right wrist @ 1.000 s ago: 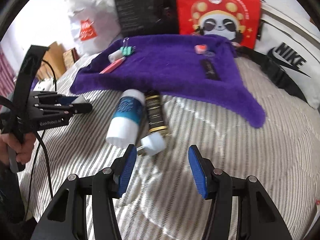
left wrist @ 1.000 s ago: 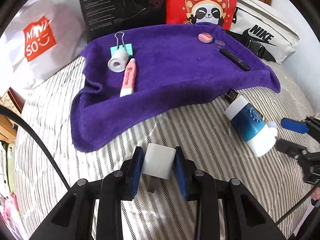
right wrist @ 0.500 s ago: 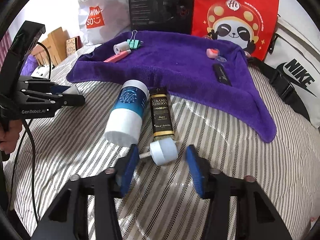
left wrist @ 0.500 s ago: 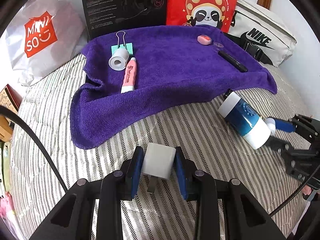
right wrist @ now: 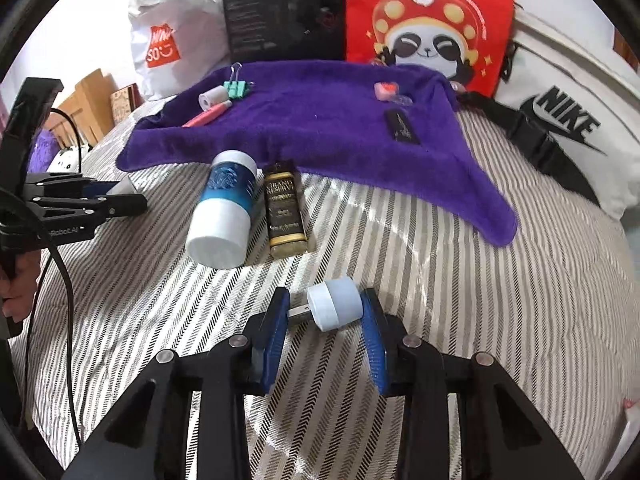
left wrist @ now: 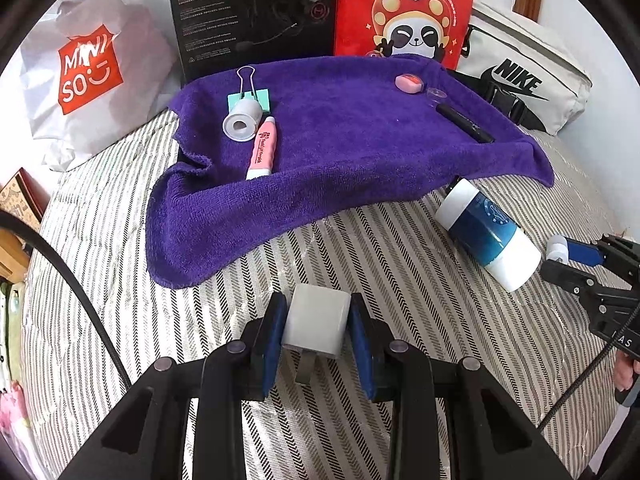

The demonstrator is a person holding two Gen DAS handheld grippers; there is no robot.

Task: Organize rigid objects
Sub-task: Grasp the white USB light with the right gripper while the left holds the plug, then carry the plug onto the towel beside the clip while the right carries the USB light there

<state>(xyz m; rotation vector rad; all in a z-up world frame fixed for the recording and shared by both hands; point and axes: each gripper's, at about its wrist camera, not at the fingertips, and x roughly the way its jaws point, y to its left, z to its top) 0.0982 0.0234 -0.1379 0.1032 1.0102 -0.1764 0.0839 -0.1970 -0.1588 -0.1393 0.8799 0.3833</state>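
My left gripper [left wrist: 316,308] is shut on a white cube plug [left wrist: 318,320], held over the striped bed cover in front of the purple towel [left wrist: 352,152]. My right gripper [right wrist: 324,304] is shut on a small pale-blue round USB adapter [right wrist: 336,308], one pad on its metal plug end and the other on its back. The adapter sits just clear of the blue-and-white bottle [right wrist: 224,208] and the dark gold-labelled bottle [right wrist: 284,208], which lie side by side. On the towel are a white tape roll [left wrist: 242,122], a mint binder clip [left wrist: 250,94], a pink pen [left wrist: 262,148], a pink eraser [left wrist: 408,82] and a black pen [left wrist: 464,124].
Along the back stand a white Miniso bag [left wrist: 88,72], a black box [left wrist: 252,12], a red panda bag [left wrist: 408,8] and a white Nike bag [left wrist: 520,76]. The striped bed cover [left wrist: 400,264] lies bare between the two grippers. A black cable [right wrist: 64,280] trails at the left.
The right gripper's jaws went from wide apart to shut on the pale-blue adapter, which now sits a little away from the gold-labelled bottle. The left gripper kept still with the plug.
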